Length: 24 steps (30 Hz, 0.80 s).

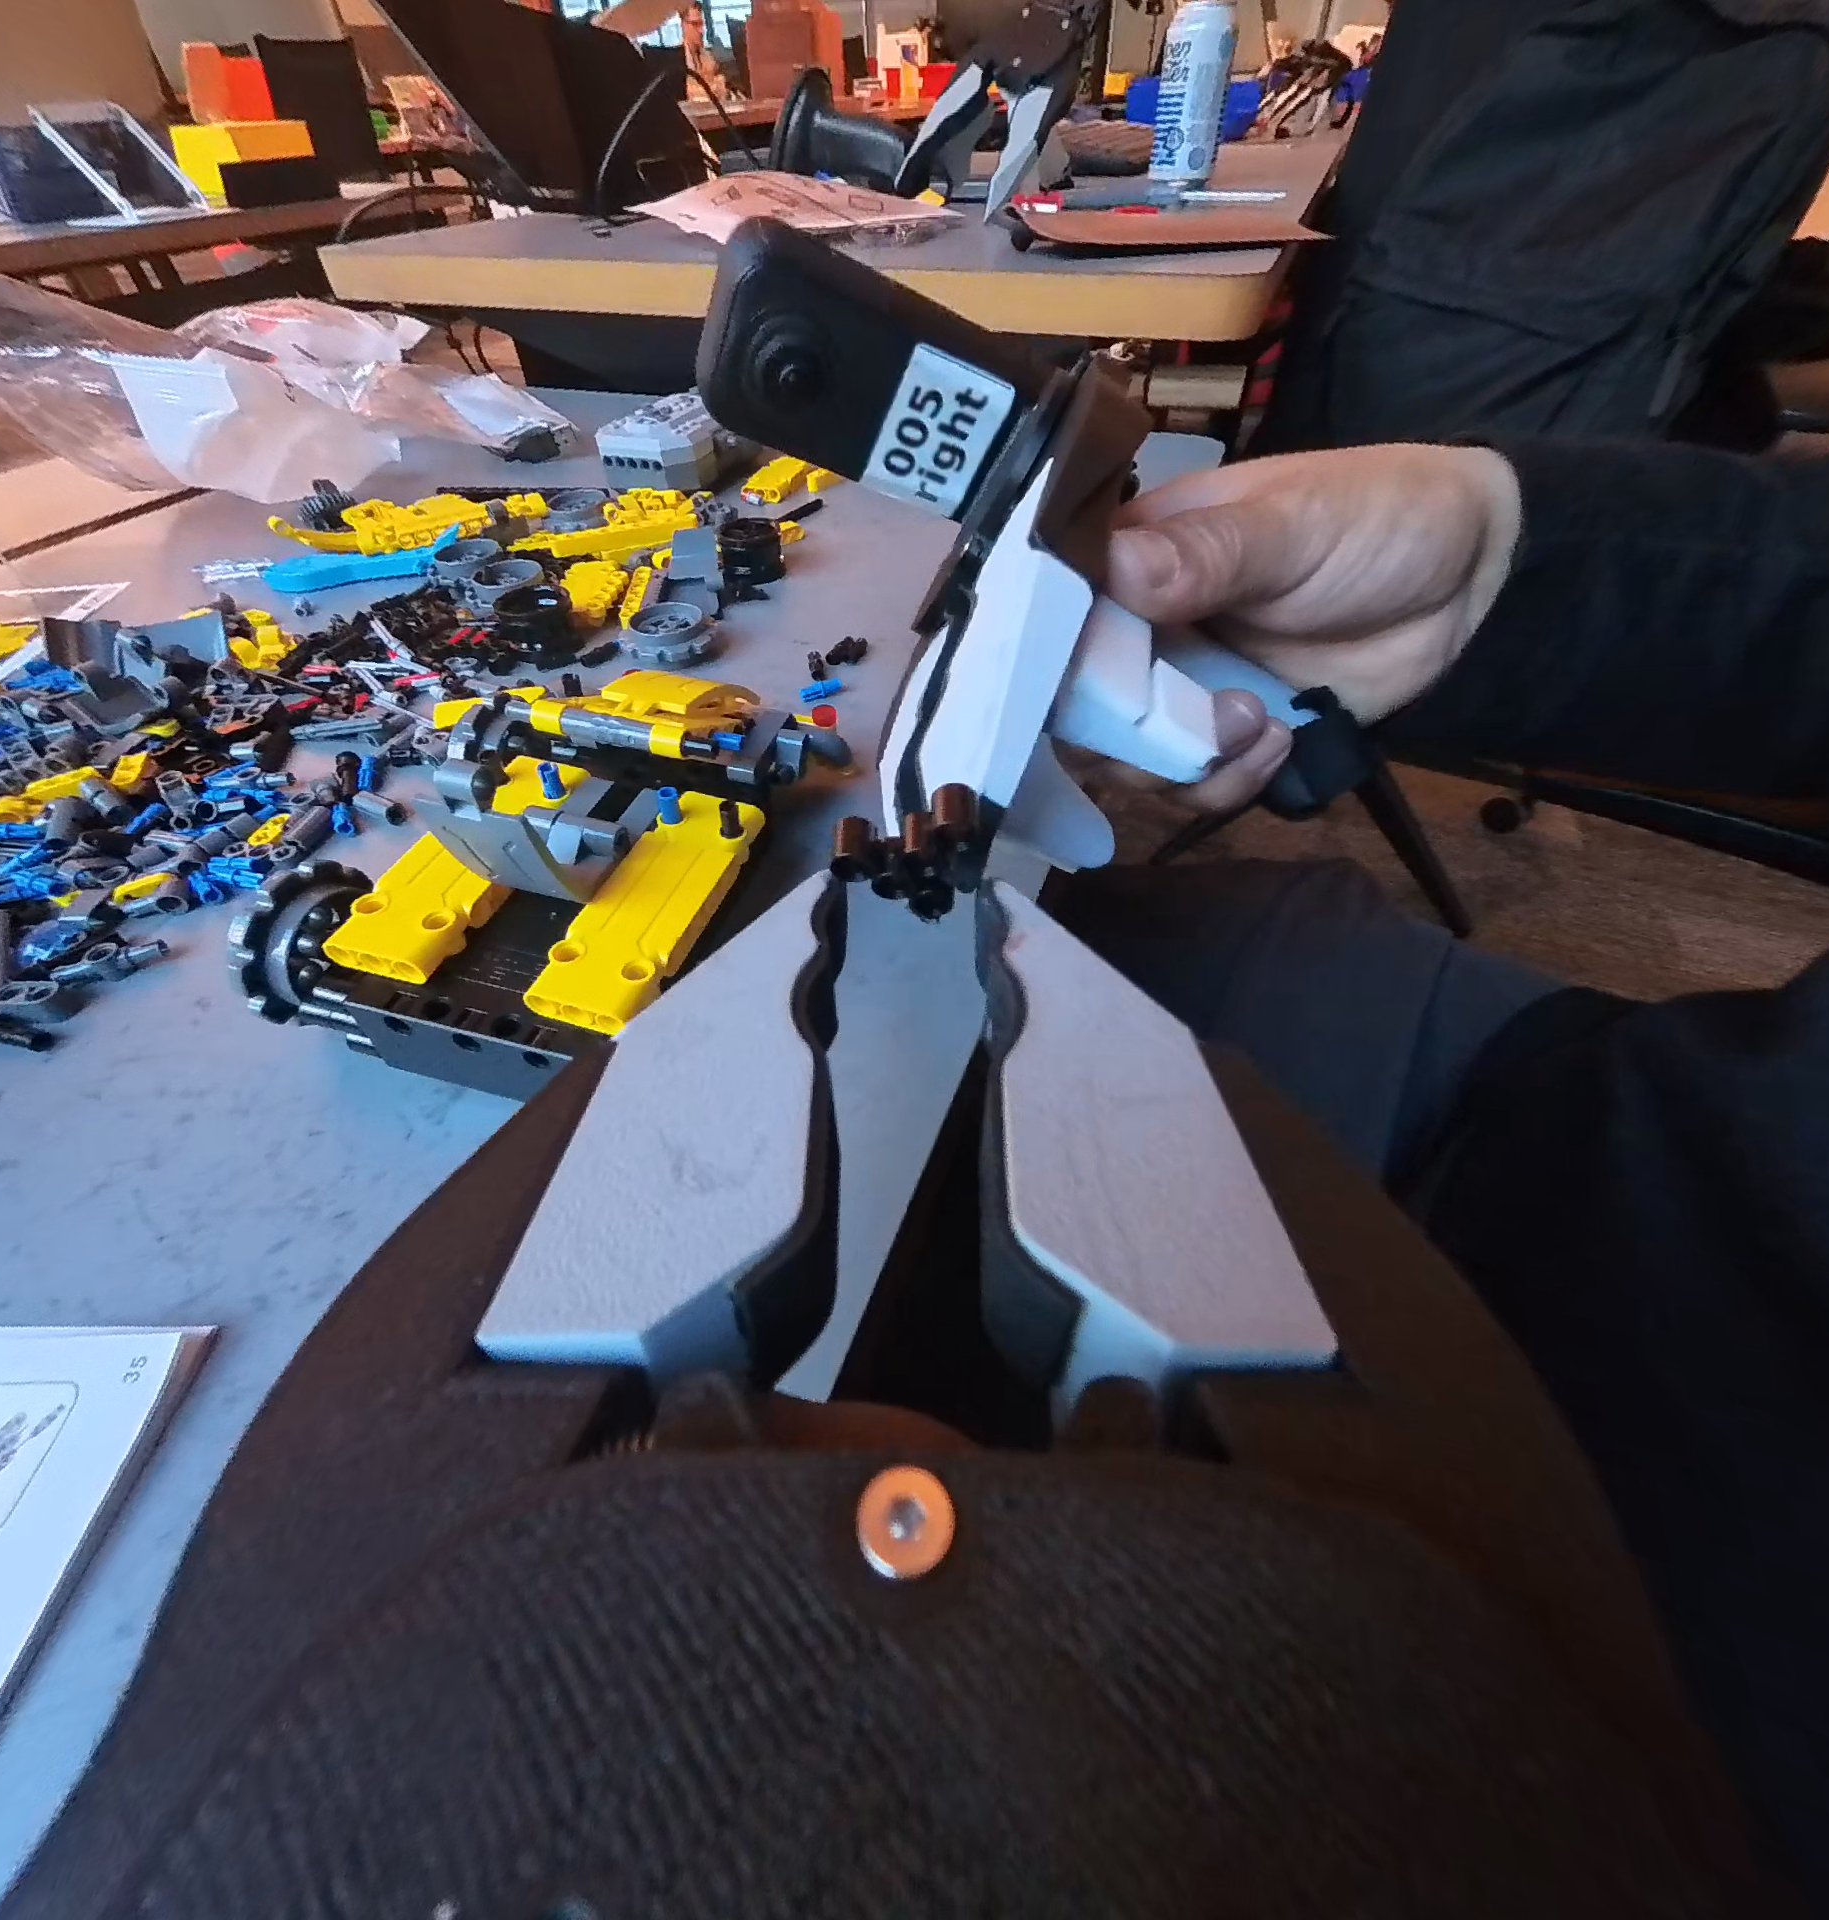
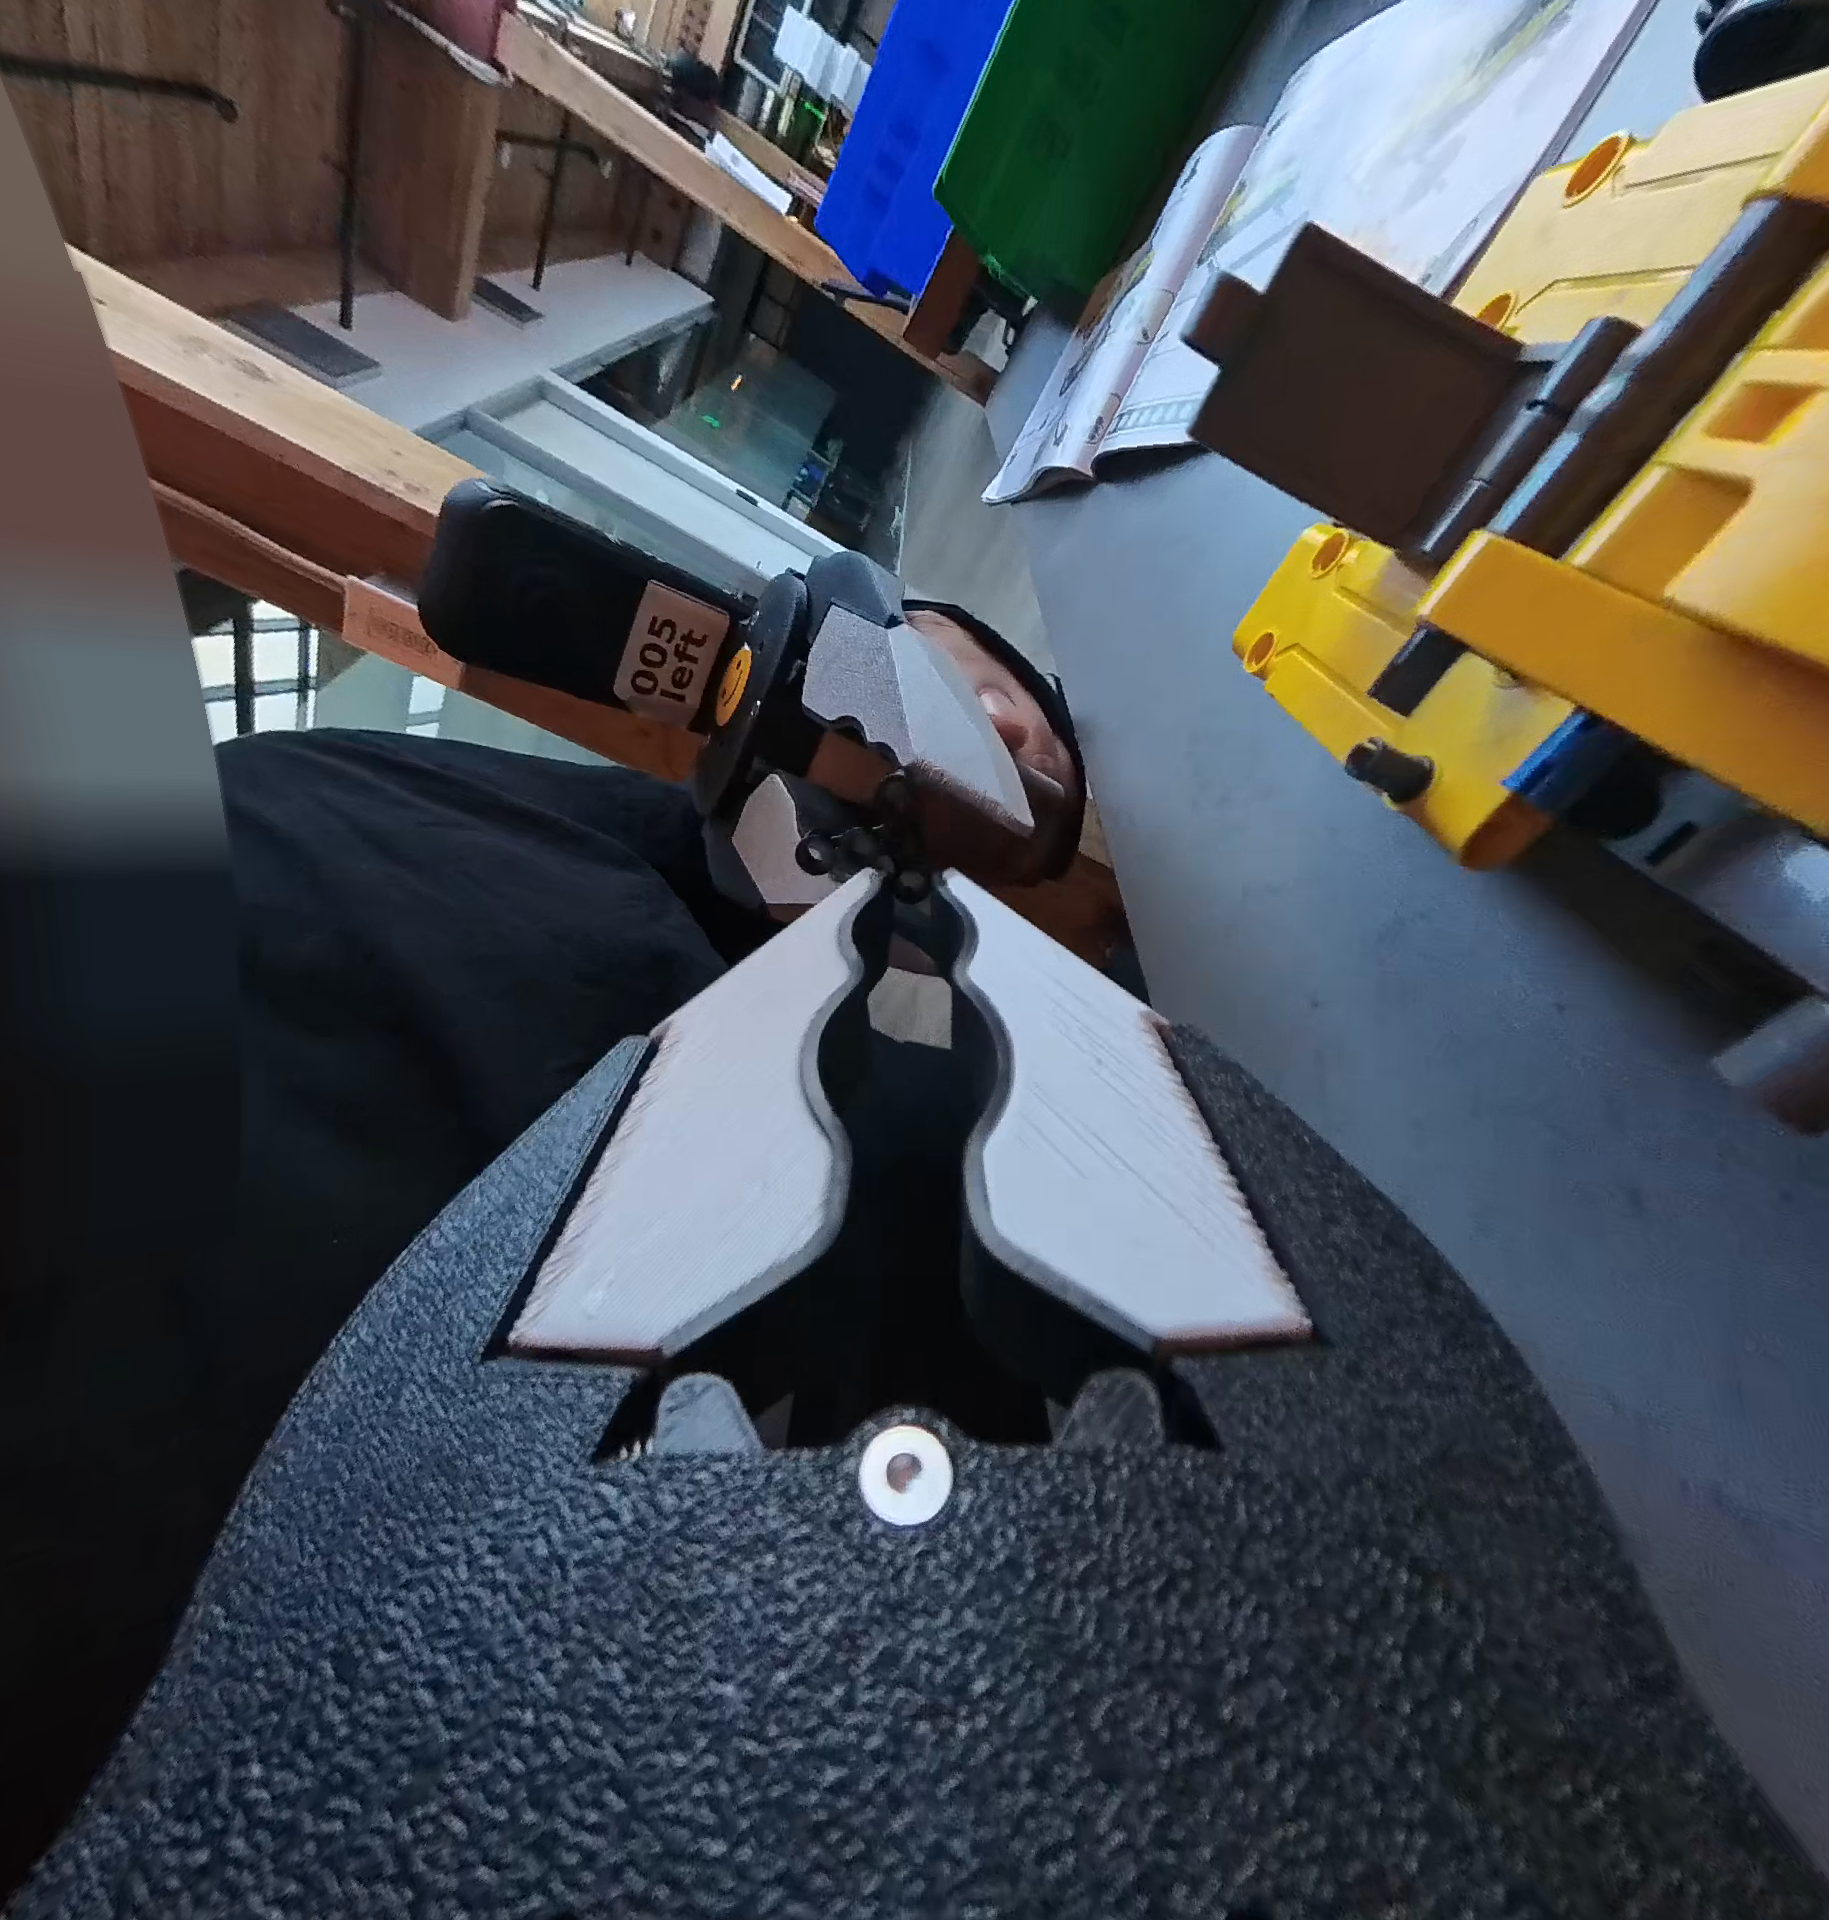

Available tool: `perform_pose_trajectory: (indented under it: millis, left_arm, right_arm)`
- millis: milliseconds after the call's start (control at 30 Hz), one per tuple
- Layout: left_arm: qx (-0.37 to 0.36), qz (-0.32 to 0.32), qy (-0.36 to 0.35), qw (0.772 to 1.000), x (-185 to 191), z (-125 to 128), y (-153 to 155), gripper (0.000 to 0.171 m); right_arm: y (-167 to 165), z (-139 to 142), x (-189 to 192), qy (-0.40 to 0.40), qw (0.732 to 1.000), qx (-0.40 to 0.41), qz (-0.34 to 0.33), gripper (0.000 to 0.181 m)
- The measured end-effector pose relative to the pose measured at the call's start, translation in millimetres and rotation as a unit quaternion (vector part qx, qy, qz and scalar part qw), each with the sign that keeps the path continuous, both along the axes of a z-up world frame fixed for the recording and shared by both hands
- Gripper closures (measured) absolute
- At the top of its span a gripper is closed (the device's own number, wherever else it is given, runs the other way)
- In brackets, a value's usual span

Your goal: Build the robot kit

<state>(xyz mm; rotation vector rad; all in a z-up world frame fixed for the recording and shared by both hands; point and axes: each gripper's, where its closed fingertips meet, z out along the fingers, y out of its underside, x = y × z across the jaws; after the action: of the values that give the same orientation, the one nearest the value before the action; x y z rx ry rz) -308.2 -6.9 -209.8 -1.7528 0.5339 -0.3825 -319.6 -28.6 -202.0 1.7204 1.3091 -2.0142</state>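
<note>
My left gripper (image 1: 912, 891) points up at the table's edge. It is shut on a small cluster of black connector pieces (image 1: 910, 854). My right gripper (image 1: 918, 808), held by a hand (image 1: 1305, 582), comes down from the upper right and its tips pinch the same cluster. In the right wrist view my right gripper (image 2: 910, 881) is nearly closed on the black cluster (image 2: 879, 847), and the left gripper (image 2: 874, 805) meets it tip to tip. Both hold the cluster in the air off the table edge.
A half-built yellow and black model vehicle (image 1: 536, 894) stands on the grey table (image 1: 162, 1195), also close by in the right wrist view (image 2: 1616, 499). Several loose small parts (image 1: 214, 748), plastic bags (image 1: 214, 395) and an instruction booklet (image 1: 37, 1455) lie around. Left and right tips are no more than a few centimetres apart.
</note>
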Motion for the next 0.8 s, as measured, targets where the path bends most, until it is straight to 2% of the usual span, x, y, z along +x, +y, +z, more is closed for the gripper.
perform_pose_trajectory:
  millis: [100, 167, 233, 400, 567, 700, 800]
  left_arm:
    - [0.006, 0.003, 0.006, 1.0, -0.1, 0.7, -0.5, 0.151]
    - [0.017, 0.01, 0.01, 1.0, -0.7, 3.0, -0.1, 0.142]
    - [0.024, 0.007, 0.014, 1.0, 0.6, 4.8, -1.1, 0.147]
    - [0.036, 0.005, 0.029, 0.999, 0.6, 6.2, -1.5, 0.148]
    - [0.037, -0.022, 0.03, 0.999, 6.5, 4.5, -6.2, 0.147]
    - [0.055, -0.035, 0.029, 0.997, 9.4, 10.2, -9.9, 0.148]
    - [0.074, -0.056, 0.054, 0.994, 13.9, 9.8, -15.7, 0.147]
  right_arm:
    - [-0.7, -0.1, 0.4, 0.002, 1.0, -0.008, -0.002, 0.174]
    - [-1.1, -3.2, 0.7, -0.004, 1.0, -0.008, -0.003, 0.174]
    - [-2.1, -2.6, 1.2, -0.003, 1.0, -0.015, 0.0, 0.174]
    - [-2.7, -1.6, 2.0, -0.005, 1.0, -0.029, 0.005, 0.174]
    - [-7.5, -3.2, 6.7, -0.005, 1.0, -0.001, 0.025, 0.174]
    - [-11.9, 3.2, 10.1, -0.004, 0.998, -0.029, 0.047, 0.174]
    - [-19.0, 2.3, 14.9, -0.008, 0.997, -0.036, 0.074, 0.174]
